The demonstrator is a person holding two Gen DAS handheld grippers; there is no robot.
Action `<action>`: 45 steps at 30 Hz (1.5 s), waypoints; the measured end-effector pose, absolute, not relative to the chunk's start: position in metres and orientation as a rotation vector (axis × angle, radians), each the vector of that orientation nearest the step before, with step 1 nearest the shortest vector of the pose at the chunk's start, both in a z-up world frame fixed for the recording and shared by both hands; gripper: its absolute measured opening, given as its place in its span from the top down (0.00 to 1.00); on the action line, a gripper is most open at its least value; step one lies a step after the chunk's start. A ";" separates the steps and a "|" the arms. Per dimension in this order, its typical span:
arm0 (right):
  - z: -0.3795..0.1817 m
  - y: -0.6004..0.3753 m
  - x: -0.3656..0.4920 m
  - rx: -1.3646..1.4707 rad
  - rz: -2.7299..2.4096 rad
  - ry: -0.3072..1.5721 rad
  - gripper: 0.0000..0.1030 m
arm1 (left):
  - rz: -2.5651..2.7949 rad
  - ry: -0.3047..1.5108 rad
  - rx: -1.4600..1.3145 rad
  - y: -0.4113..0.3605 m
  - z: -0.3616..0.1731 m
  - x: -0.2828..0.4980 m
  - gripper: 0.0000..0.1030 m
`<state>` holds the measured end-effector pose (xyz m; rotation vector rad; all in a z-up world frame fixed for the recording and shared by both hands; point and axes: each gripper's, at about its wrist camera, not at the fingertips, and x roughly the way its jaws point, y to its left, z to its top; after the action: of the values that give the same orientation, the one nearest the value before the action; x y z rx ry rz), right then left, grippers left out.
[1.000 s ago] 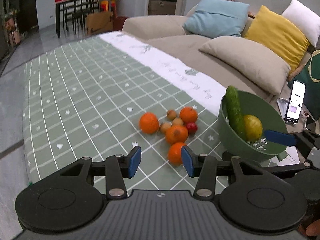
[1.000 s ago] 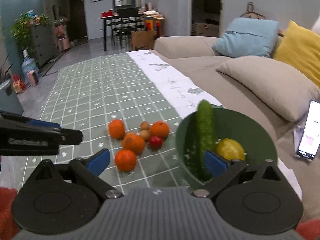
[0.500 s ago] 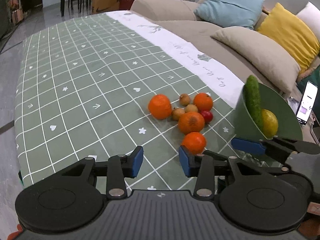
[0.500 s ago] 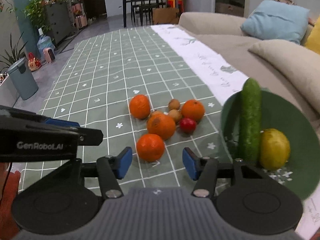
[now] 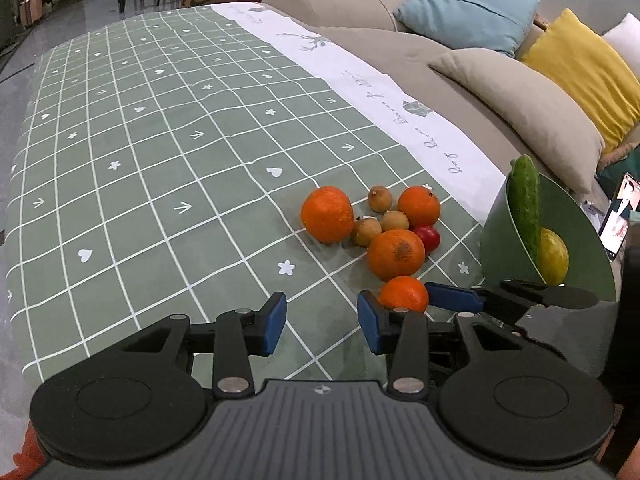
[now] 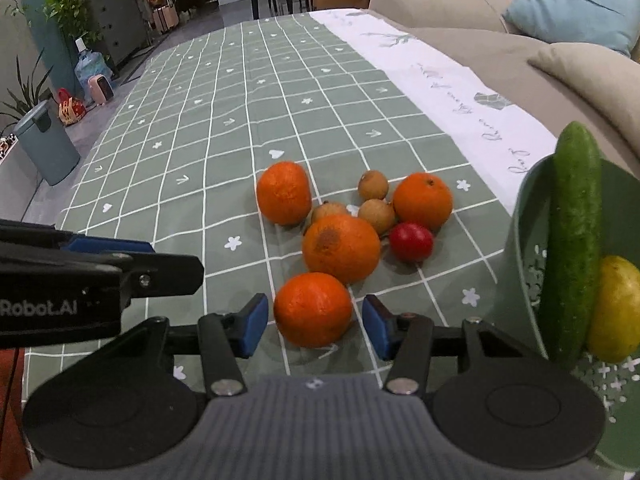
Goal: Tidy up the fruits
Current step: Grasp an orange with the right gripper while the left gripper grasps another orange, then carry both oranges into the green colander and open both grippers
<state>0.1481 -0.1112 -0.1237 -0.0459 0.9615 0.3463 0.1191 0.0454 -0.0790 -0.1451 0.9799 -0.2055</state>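
4 oranges (image 6: 341,249) + 3 longans + red fruit: clustered on cloth | cucumber (image 6: 573,240), lemon (image 6: 614,309): in green bowl (image 6: 524,240)

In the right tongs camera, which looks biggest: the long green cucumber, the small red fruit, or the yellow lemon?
1. Long green cucumber, clearly largest.
2. Yellow lemon, partly hidden behind it.
3. Small red fruit, smallest, though it lies farther from the camera.

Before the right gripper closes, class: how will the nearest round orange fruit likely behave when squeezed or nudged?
The nearest round orange fruit would probably roll if nudged. Its dimpled peel probably gives the blue pads grip; the right gripper is still open.
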 end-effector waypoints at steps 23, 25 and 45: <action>-0.117 -0.136 0.124 -0.092 0.244 1.020 0.62 | -0.309 1.020 -0.074 -0.024 -0.100 0.163 0.39; -0.116 -0.137 0.123 -0.086 0.245 1.020 0.62 | -0.291 1.028 -0.082 -0.023 -0.101 0.166 0.39; -0.086 -0.141 0.097 -0.074 0.308 0.960 0.62 | -0.262 0.988 -0.118 -0.004 -0.059 0.120 0.53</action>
<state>0.0970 -0.1405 -0.0864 -0.0744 0.9604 0.3084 0.1196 -0.0042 -0.0592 -0.1176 0.9876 -0.2615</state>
